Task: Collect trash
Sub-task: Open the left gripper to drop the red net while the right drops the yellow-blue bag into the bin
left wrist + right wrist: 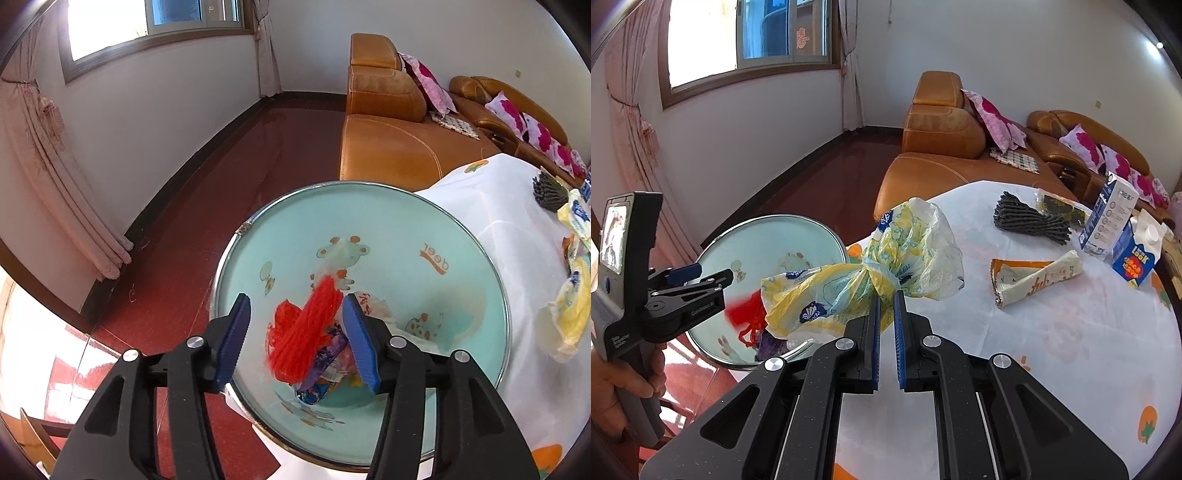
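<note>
Here, a round surface draped in a white cloth with orange fruit prints fills most of the right wrist view, with orange leather sofas behind it. At its left edge, just beside the cloth, stands a pale green bin with cartoon deer on its inner wall, seen from above in the left wrist view. The bin already holds trash: a red yarn bundle, a purple wrapper and other scraps at the bottom. The left gripper hovers over the bin mouth with its blue pads spread wide and nothing between them; the yarn lies below it inside the bin. The right gripper is nearly closed, pinching the knotted middle of a crumpled yellow and white plastic bag, which is near the bin's rim. Still left on the surface, well apart from the bin, are a dark grey cord bundle, a rolled paper wrapper, a small dark patterned packet, a tall blue and white box and a small blue carton. The job looks partly done, perhaps under halfway.
</note>
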Demonstrator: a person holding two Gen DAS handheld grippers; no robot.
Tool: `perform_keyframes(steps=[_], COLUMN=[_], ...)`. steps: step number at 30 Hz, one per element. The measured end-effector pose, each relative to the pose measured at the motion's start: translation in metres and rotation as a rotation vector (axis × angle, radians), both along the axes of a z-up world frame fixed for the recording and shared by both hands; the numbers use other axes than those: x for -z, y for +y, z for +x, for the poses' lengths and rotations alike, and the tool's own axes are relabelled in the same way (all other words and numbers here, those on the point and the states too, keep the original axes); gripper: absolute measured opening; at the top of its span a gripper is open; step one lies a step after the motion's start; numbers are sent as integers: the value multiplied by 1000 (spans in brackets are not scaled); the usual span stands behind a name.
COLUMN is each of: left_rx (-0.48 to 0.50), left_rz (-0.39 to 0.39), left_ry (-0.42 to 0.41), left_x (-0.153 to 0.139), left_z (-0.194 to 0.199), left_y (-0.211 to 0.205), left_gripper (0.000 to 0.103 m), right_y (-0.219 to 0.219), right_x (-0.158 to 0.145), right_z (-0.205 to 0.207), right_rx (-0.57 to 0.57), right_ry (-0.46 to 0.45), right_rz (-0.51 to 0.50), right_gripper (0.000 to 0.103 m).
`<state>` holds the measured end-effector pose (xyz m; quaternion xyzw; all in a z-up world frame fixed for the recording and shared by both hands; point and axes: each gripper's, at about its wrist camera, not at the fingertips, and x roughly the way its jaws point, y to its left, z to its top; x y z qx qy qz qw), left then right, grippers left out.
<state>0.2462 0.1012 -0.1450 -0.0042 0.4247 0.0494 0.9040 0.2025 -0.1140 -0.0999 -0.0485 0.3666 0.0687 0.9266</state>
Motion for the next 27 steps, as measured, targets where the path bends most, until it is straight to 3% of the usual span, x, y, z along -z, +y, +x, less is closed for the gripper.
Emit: perform_keyframes(steps=[16, 18, 19, 27], left_rx=[-99, -103, -104, -119], left_rz=[28, 32, 33, 46], left_ry=[-33, -33, -33, -36], left_x=[-20, -21, -22, -26], left_z=[-23, -25, -26, -31], left_y=[30, 31, 31, 29], left_gripper=[59, 60, 60, 69], right_y=[53, 60, 64, 45], right_x=[29, 36, 37, 16], right_z=[33, 36, 35, 19], right_rx=[-139, -175, -179, -123], right_ry=[39, 62, 56, 1], right_rz=[-75, -89, -98, -44], right_gripper=[10, 31, 36, 39])
